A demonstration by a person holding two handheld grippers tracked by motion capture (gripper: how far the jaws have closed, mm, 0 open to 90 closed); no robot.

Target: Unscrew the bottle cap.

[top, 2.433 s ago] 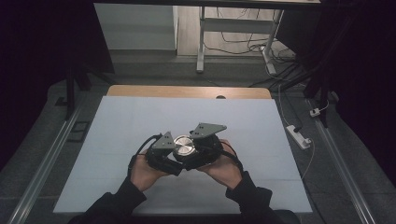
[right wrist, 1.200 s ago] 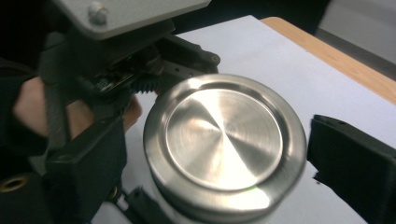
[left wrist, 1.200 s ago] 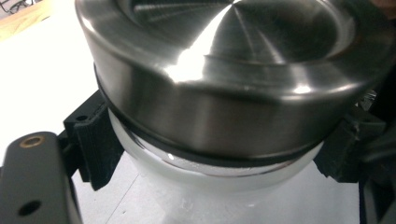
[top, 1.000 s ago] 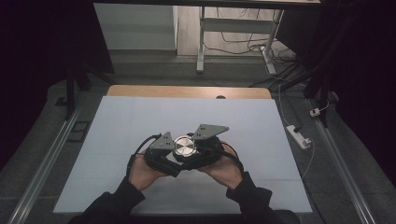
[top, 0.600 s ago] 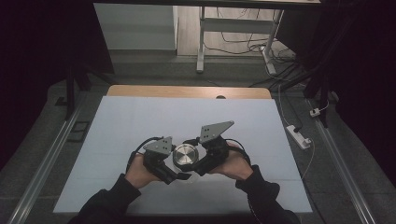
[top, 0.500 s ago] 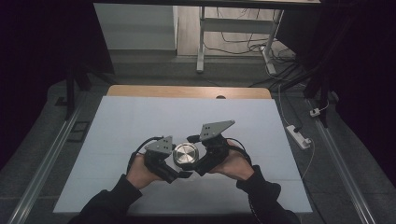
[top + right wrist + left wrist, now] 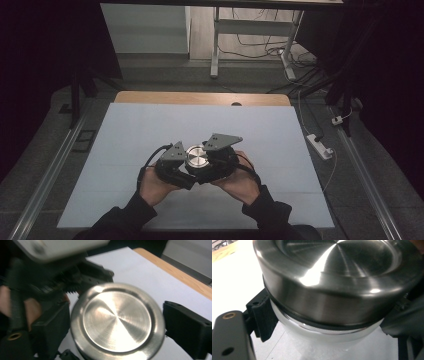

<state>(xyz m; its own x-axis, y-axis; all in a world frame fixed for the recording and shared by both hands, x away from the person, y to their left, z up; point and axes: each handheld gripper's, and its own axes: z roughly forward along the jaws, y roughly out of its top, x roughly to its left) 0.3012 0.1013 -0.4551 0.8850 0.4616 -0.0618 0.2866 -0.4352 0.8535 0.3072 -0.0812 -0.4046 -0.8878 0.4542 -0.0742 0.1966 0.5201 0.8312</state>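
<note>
While your left gripper [image 7: 186,170] clamps the frosted jar body [image 7: 322,337] near the table's [image 7: 125,130] front edge, seat the right gripper [image 7: 117,322] squarely on the steel lid [image 7: 197,156] — pads at nine and three o'clock. Its jaws have just been closing around the lid — a narrow gap remains at three.

Right claw [image 7: 212,162] jaws, spread wide a moment ago, have just been closing about the metal lid [image 7: 197,156]; both hands sit slightly lower in frame.
</note>
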